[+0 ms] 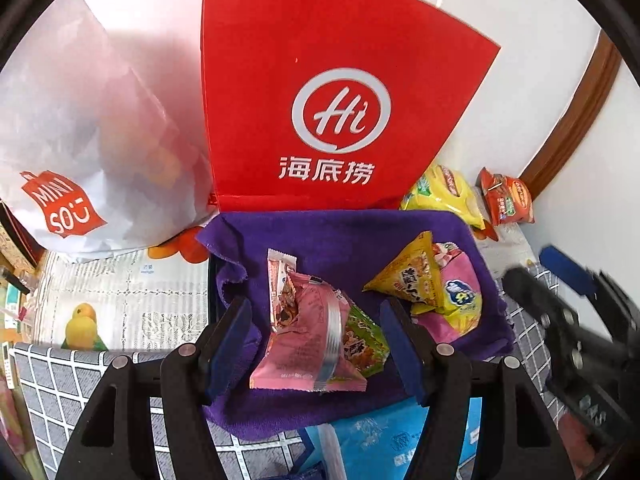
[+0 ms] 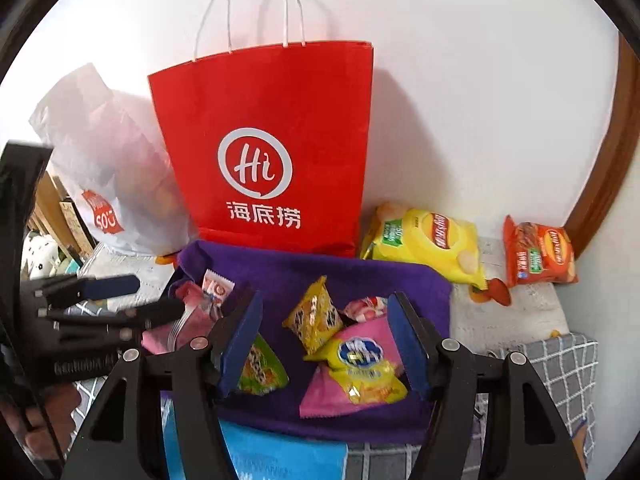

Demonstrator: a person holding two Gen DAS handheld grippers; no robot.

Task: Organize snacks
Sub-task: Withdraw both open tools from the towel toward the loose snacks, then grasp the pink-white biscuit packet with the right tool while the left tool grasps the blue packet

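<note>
The left gripper (image 1: 316, 344) is hanging released, jaws apart, over the purple cloth (image 1: 344, 236); the pink packet (image 1: 308, 348) is lying between its pads, seemingly untouched, with a green packet (image 1: 366, 344) at three o'clock. The right gripper (image 2: 326, 344) is likewise hanging released, nothing pinched, above the yellow-and-pink packet (image 2: 360, 368), with the small yellow packet (image 2: 314, 318) sitting at eleven o'clock.

The red paper bag (image 2: 264, 152) stands upright against the wall at upper centre and blocks the far edge of the purple towel (image 2: 360, 276). A white plastic bag (image 2: 100, 184) crowds the upper left. Snack packets (image 2: 352, 364) litter the towel's middle. Bare tabletop (image 2: 516, 308) lies open at right, below two chip bags (image 2: 432, 248).
</note>
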